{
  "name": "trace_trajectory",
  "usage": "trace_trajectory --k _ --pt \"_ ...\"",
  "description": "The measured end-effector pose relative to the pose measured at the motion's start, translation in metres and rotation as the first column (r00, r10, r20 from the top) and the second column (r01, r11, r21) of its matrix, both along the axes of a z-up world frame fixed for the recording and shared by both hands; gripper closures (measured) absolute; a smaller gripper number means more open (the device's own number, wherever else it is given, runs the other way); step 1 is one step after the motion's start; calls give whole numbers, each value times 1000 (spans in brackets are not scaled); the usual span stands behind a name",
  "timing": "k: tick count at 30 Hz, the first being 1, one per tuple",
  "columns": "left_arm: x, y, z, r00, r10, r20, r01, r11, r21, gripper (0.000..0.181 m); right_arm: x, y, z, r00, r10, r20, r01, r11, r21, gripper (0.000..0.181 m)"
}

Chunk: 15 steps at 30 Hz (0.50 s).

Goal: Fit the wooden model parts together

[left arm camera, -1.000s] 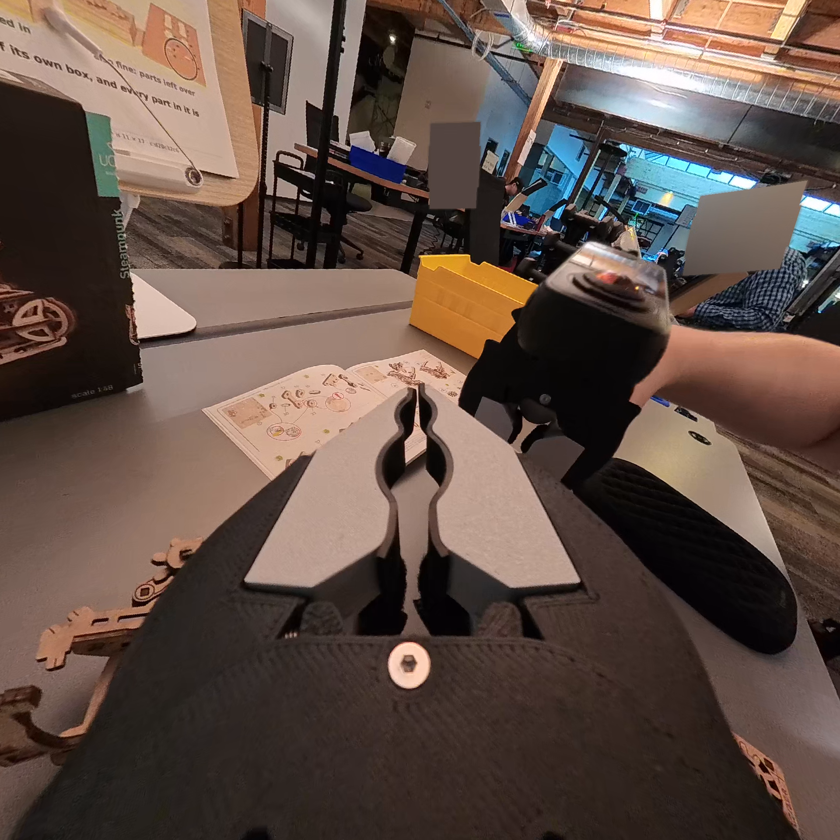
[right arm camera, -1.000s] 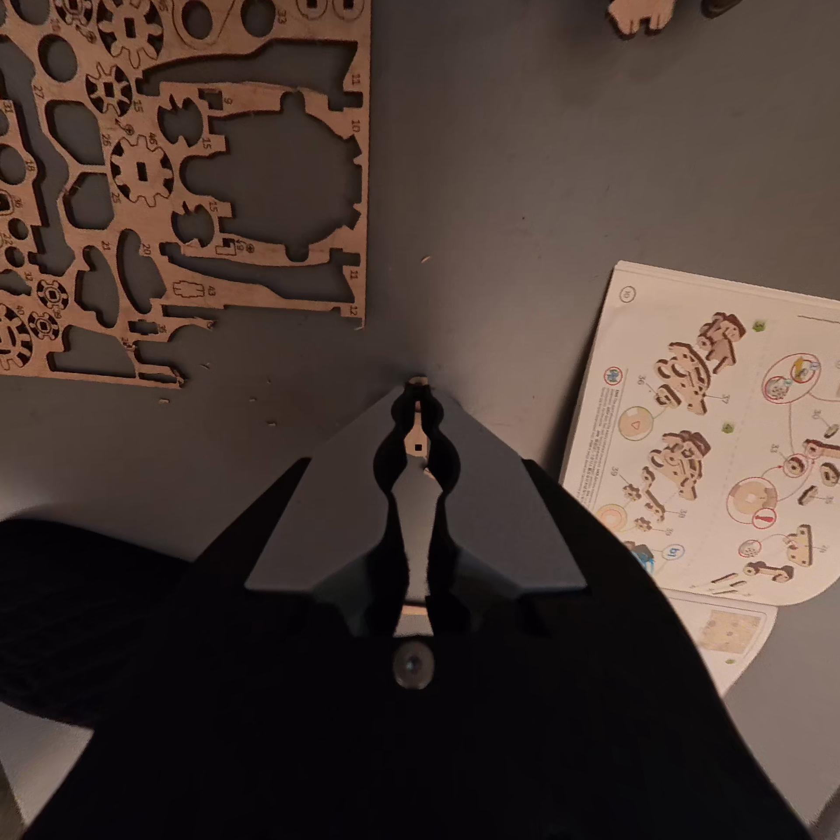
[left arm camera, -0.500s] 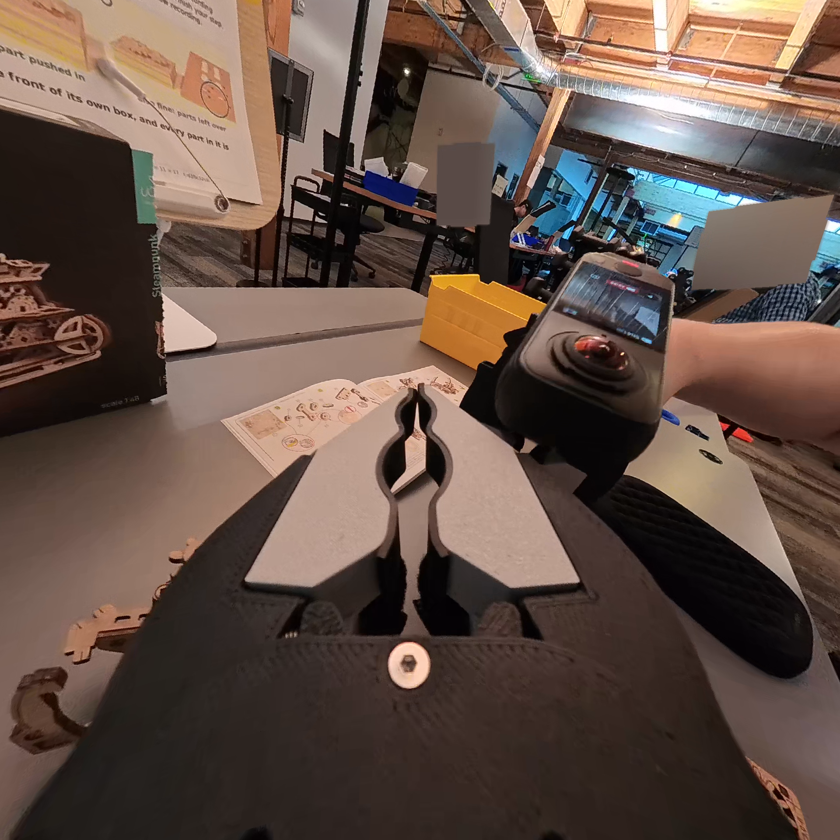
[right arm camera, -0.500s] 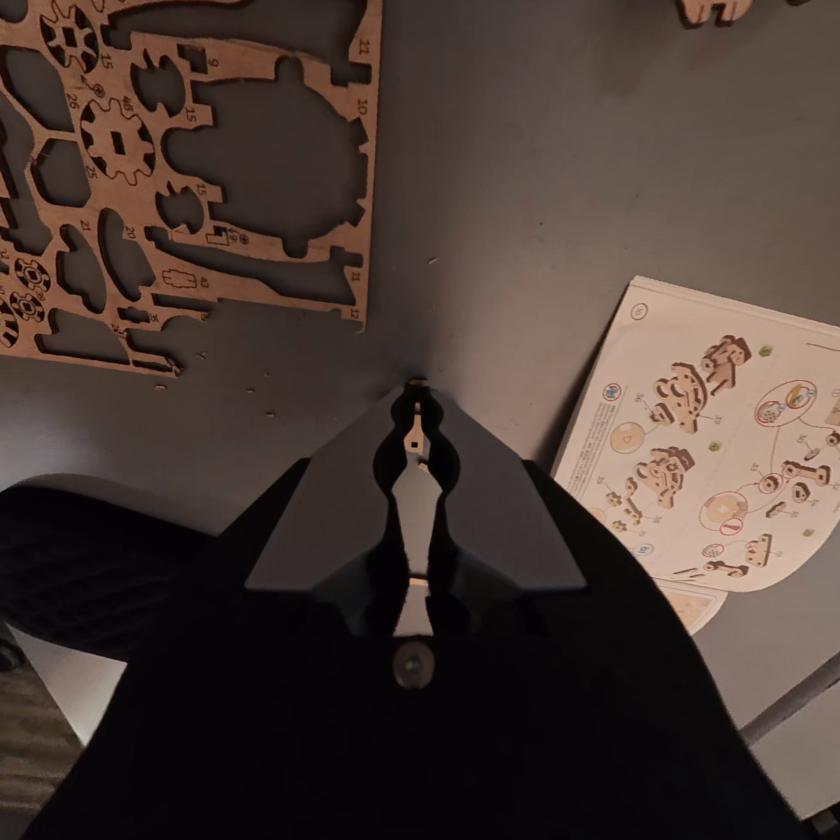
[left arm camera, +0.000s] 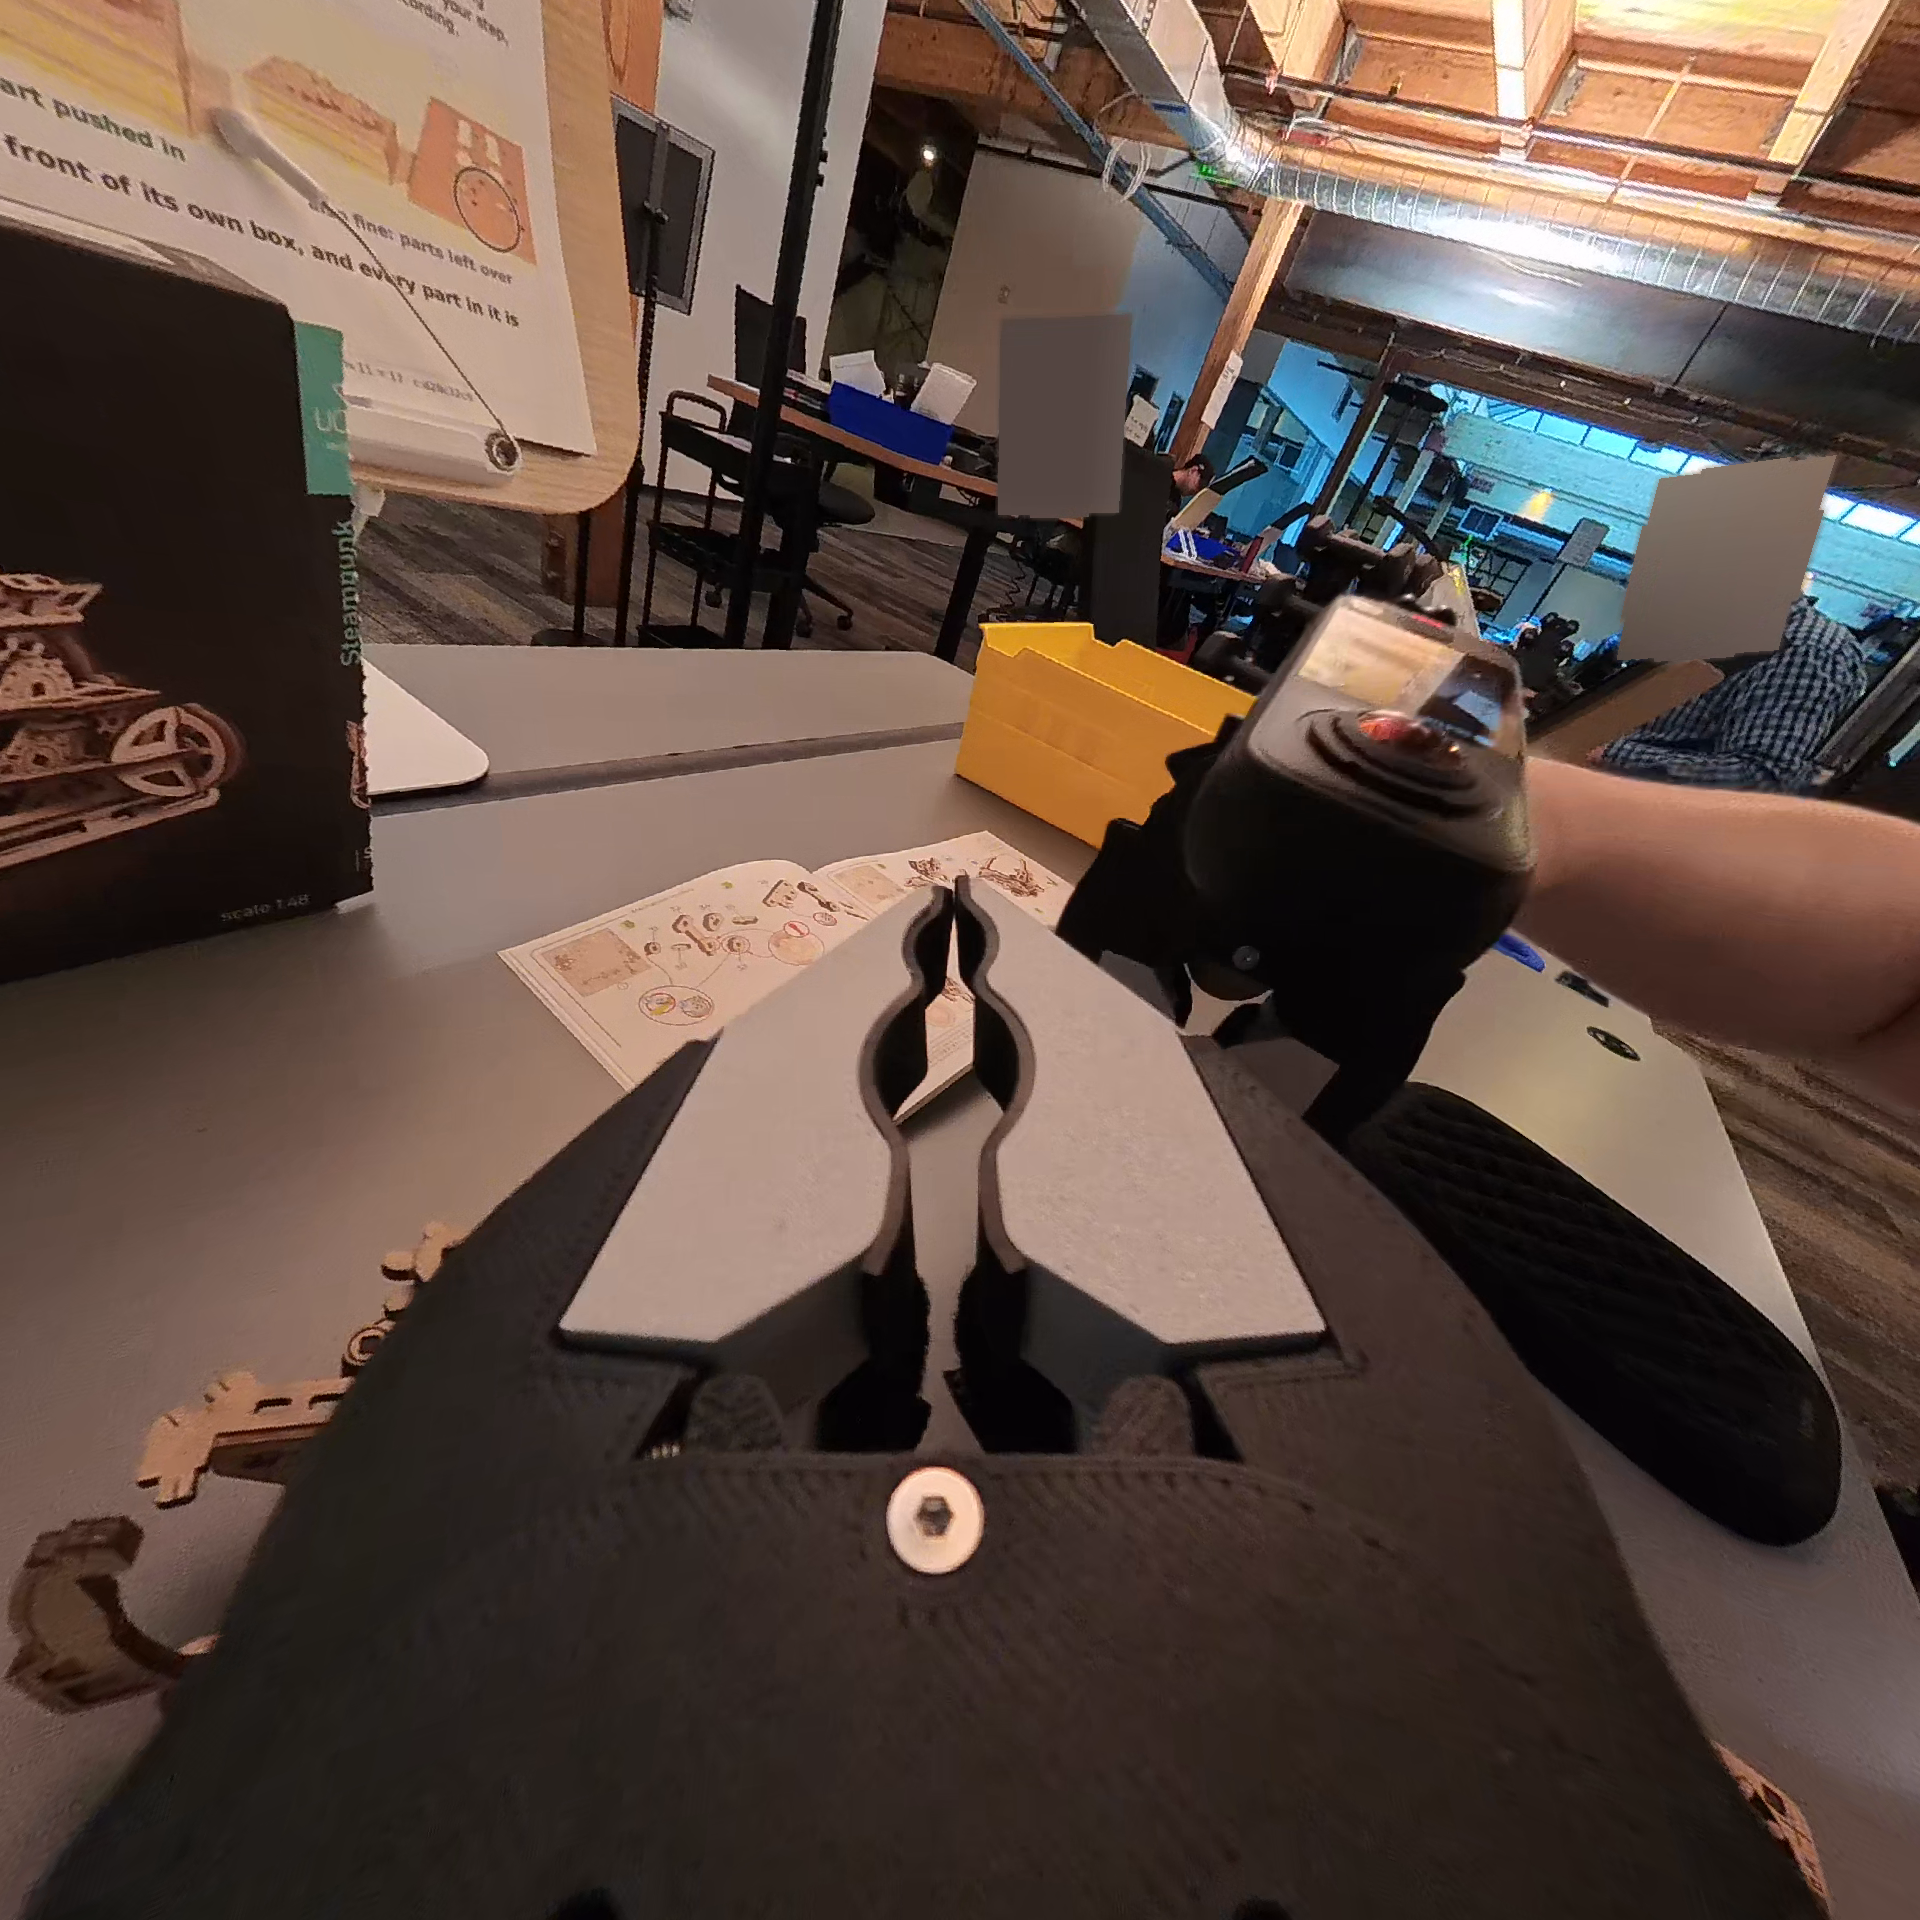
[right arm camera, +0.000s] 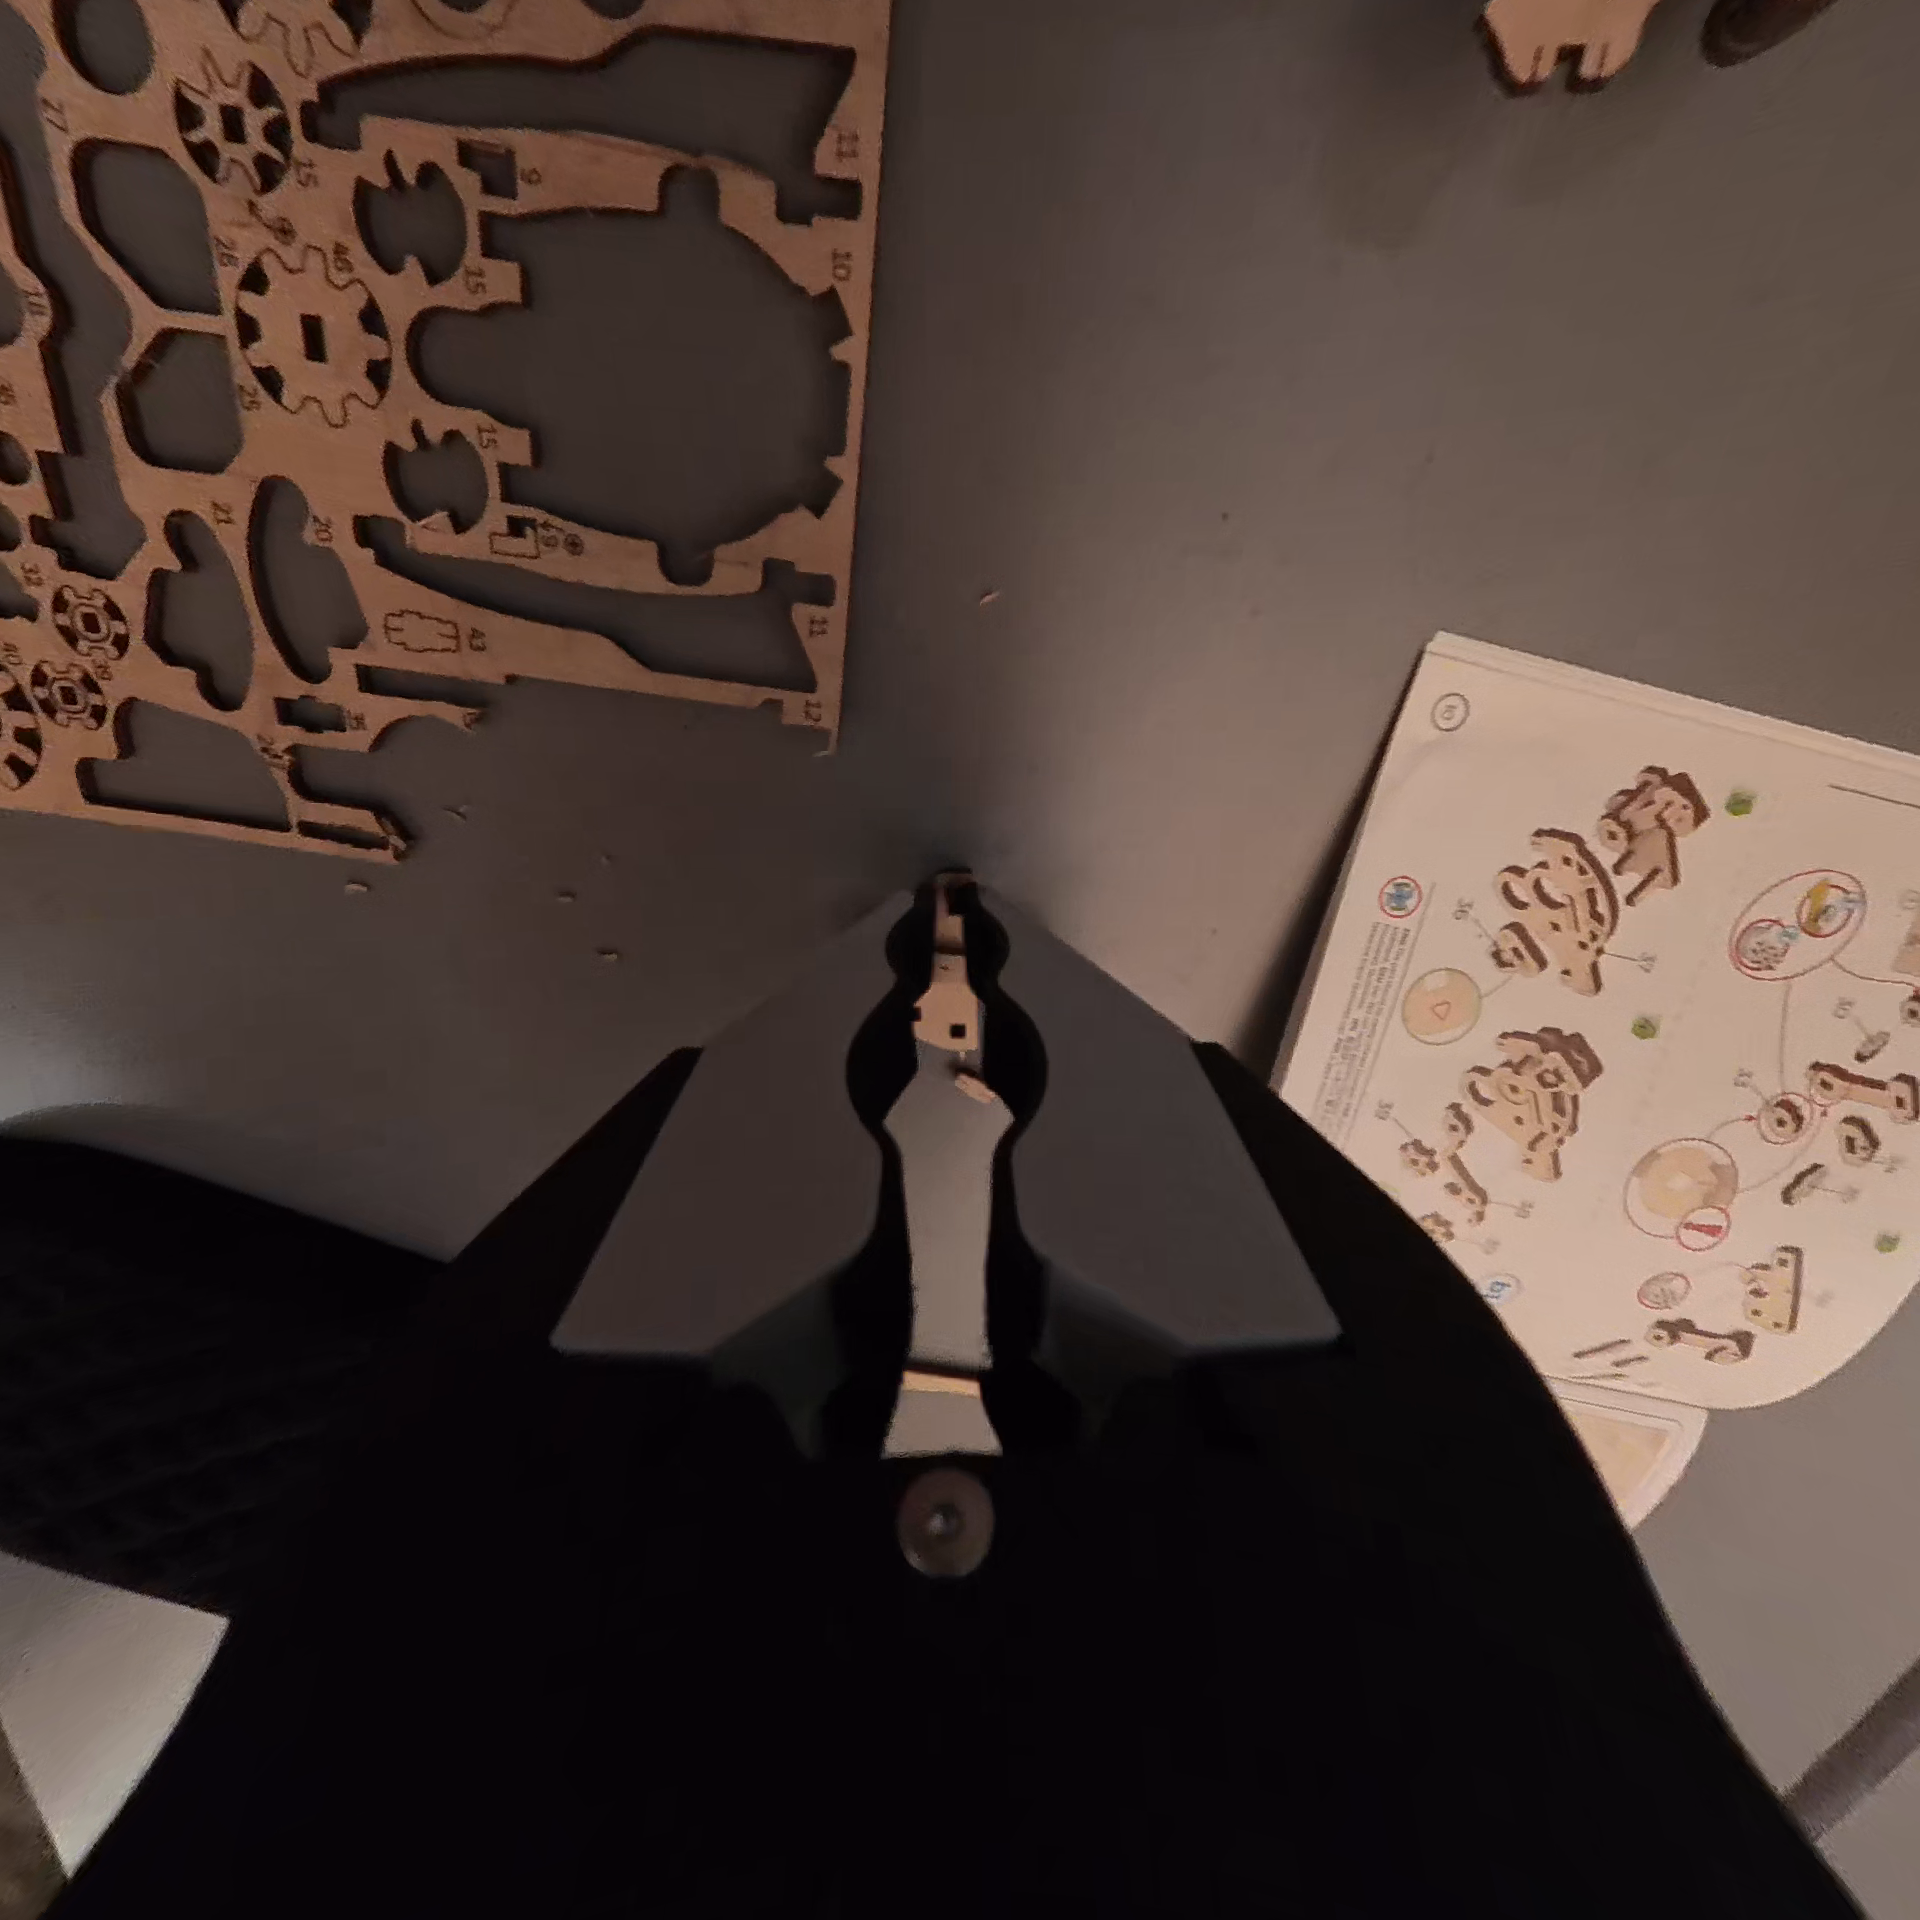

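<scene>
Right gripper (right arm camera: 953, 894) pinches a thin pale wooden part (right arm camera: 948, 982) with a square hole above the table (right arm camera: 1195, 364), numbered sheet (right arm camera: 436, 416) at ten o'clock; left gripper (left arm camera: 953, 902) is clenched, empty.

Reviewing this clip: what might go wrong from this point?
The right gripper pinches a thin wooden part only near its fingertips, above the table; it may twist or drop. The left gripper is shut on nothing, so mating lacks support. Loose wooden pieces beside it might get knocked.
</scene>
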<state>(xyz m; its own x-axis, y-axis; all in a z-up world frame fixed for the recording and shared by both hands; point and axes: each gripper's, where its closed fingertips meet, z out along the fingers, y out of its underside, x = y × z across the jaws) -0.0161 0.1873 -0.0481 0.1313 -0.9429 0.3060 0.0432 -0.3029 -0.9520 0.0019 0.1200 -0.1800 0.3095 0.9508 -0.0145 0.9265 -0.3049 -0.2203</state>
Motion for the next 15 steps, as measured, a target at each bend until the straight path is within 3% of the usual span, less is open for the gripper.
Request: trace_trajectory --k 2,9,15 --pt "0 0 0 1000 -1 -2 1 1000 1 181 1 -3 1 1000 -11 -14 11 1000 -3 165" --pt "2 -1 -2 1000 -11 -9 11 1000 -4 181 -1 1 14 998 -13 -61 16 998 63 175" --pt "2 -2 -3 1000 -16 -13 16 1000 -5 181 -2 4 7 1000 -10 11 9 999 37 174"
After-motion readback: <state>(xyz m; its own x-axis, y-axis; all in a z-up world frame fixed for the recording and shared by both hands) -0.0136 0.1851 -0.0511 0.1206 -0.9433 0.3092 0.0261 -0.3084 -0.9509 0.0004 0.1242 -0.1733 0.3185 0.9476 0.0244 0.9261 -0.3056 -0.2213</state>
